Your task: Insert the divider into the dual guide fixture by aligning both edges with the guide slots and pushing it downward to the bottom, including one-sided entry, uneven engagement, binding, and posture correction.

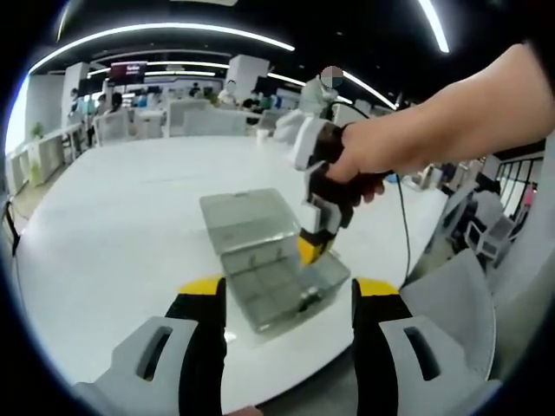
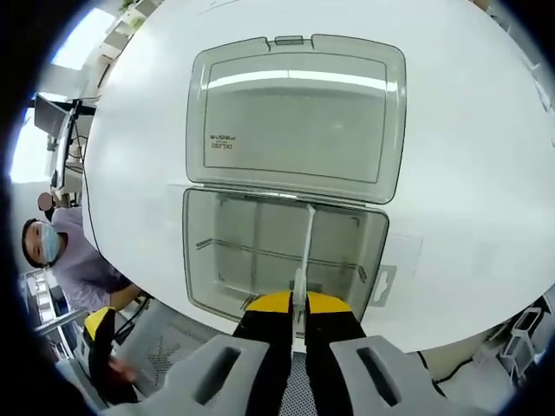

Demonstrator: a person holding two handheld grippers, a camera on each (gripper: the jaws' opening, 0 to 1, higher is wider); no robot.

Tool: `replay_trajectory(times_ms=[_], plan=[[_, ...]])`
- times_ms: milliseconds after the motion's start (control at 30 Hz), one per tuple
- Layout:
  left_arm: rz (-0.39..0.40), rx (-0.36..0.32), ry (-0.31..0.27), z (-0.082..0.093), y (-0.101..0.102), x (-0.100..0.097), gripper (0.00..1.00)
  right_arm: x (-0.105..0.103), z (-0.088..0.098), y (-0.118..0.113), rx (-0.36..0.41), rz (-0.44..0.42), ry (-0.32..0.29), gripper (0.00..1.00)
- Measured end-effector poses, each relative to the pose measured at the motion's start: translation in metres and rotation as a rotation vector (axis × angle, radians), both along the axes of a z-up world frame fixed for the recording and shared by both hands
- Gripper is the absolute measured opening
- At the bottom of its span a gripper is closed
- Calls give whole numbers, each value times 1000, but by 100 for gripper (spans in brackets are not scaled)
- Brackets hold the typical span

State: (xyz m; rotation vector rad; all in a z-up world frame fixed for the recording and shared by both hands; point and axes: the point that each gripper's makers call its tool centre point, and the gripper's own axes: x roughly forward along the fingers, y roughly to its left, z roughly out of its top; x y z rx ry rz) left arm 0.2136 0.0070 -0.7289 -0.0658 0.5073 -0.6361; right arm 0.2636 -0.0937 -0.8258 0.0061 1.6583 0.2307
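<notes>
A clear plastic box [image 2: 260, 260] lies open on the white table, its lid [image 2: 295, 121] folded flat beyond it. Inside, a long cross divider spans the base. A thin clear divider [image 2: 306, 247] stands on edge across the base, reaching the hinge wall at its far end. My right gripper [image 2: 297, 305] is shut on its near end. In the left gripper view the box [image 1: 273, 290] sits just ahead, and the right gripper [image 1: 314, 247], held by a hand, points down into its right side. My left gripper [image 1: 290, 299] is open, its jaws either side of the box's near end, holding nothing.
The box sits close to the table's near edge [image 2: 416, 334]. A person in a mask stands off the table's left side [image 2: 61, 260]. Chairs and seated people are far behind the table [image 1: 173, 113]. A cable [image 1: 406, 225] hangs from the right gripper.
</notes>
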Motion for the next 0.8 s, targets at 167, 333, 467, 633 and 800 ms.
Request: replay_trajectory(times_ms=[167,333,467,633,800], plan=[[-5,-1,-1,0,-2,1,56,0,-1,-3,-1,-1,7,0],[-10,-1,-1,0,-3,2,56,0,-1,-3,-1,0,4,0],[-12,0,1,-1,-3,1,56,4,-1,-2,6,3,-3,0],[-12,-1,-1,0,-3,3,56,-1,-2,-3,0,13,2,0],[-17,1,0,-1,-3,3,56,-3,0,-1,2,6,6,0]])
